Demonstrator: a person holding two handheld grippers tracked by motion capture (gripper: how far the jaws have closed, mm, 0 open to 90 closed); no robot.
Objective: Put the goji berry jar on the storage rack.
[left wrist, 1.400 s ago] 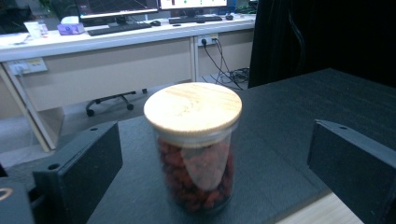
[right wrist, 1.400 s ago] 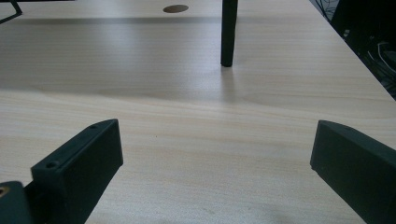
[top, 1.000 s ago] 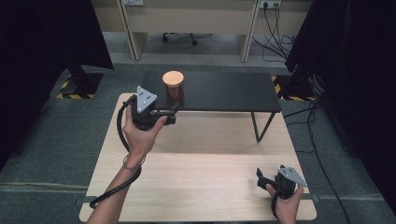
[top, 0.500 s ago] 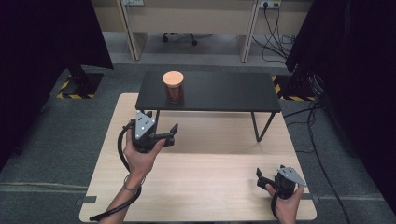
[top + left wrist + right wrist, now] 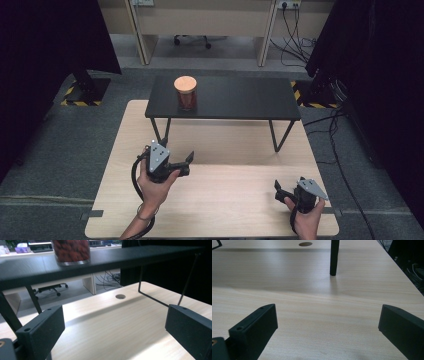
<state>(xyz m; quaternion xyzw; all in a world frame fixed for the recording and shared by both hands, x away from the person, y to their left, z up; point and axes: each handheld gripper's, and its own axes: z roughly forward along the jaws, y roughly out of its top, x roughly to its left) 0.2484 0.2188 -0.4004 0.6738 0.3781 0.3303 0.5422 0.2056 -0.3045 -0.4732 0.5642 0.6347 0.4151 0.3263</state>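
Left tongs (image 5: 186,162) hang released over the wooden desk (image 5: 235,210), jaws wide, nothing between them. The jar (image 5: 185,93) with its cork lid stands at their twelve o'clock on the black shelf (image 5: 240,97), well apart. Right tongs (image 5: 278,191) sit at five o'clock, released too, low over the desk.

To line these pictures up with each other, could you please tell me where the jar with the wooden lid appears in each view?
High view: the jar stands upright on the left part of the black shelf, top centre.
Left gripper view: its glass base with red contents is at the top left, on the shelf.
Right gripper view: not in it.
Shared landmark: the round hole in the wooden table.
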